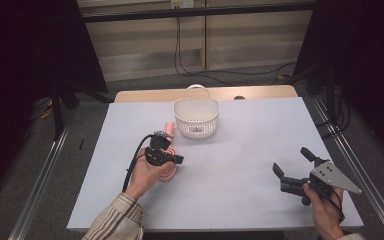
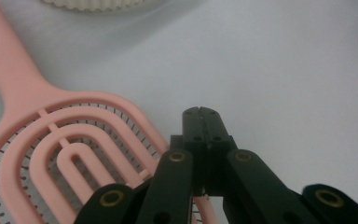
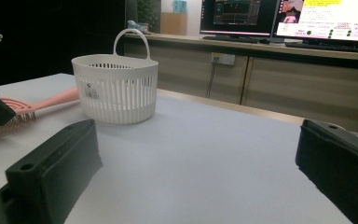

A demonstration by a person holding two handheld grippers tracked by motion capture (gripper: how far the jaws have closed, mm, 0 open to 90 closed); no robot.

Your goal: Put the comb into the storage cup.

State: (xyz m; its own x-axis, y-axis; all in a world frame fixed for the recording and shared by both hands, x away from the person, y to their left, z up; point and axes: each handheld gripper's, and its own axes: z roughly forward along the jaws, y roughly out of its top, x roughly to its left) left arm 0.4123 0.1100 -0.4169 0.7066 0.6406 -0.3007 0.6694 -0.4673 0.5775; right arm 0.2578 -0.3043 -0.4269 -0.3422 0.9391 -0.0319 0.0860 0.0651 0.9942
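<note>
1 table point(image 1: 260, 200) with a pale sheet carried everything. On it stood 1 white basket point(image 1: 196, 118) at the far middle, and 1 pink hairbrush point(image 2: 51, 140) lay flat just beside it, handle toward the basket. 2 grippers were in hand: the left gripper point(image 1: 178, 159) hovered over the brush head, jaws pressed together on nothing; the right gripper point(image 1: 291, 162) sat well apart, jaws spread wide.

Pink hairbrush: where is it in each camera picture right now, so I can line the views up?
High view: pink hairbrush left of centre, mostly under the left gripper, handle toward the basket.
Left gripper view: fills the left side, beside the shut jaws.
Right gripper view: far left edge, lying flat.
Shared landmark: the white basket.
</note>
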